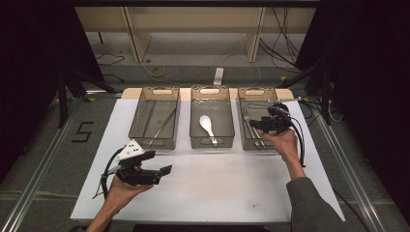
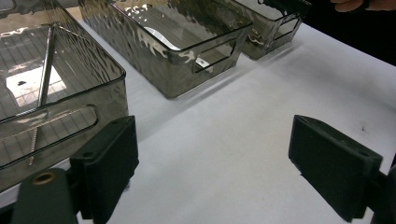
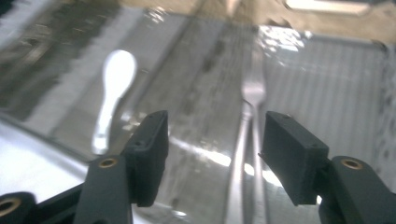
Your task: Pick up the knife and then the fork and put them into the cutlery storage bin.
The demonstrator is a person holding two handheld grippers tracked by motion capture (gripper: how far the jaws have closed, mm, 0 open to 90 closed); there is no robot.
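Right claw (image 1: pixel 263 126) hangs over the right-hand bin (image 1: pixel 270 99), its jaws apart with nothing pinched between them; in the right gripper view a fork (image 3: pixel 252 93) lies on the bin floor below the gap, beside another metal piece I cannot make out. Judging from this, the fork has been set down among its kind, and the step in hand is to clear out cleanly: lift straight up from the bin so neither pad catches the wall or drags the fork. A white spoon (image 1: pixel 207 125) lies in the middle bin (image 1: pixel 212 143), just left of the right-hand bin; long metal chopsticks (image 1: pixel 162 126) lie in the far-left bin (image 1: pixel 153 141). Left claw (image 1: pixel 162 173) hovers over the bare white desk (image 1: pixel 217 188) well in front of the bins, jaws wide apart and empty.
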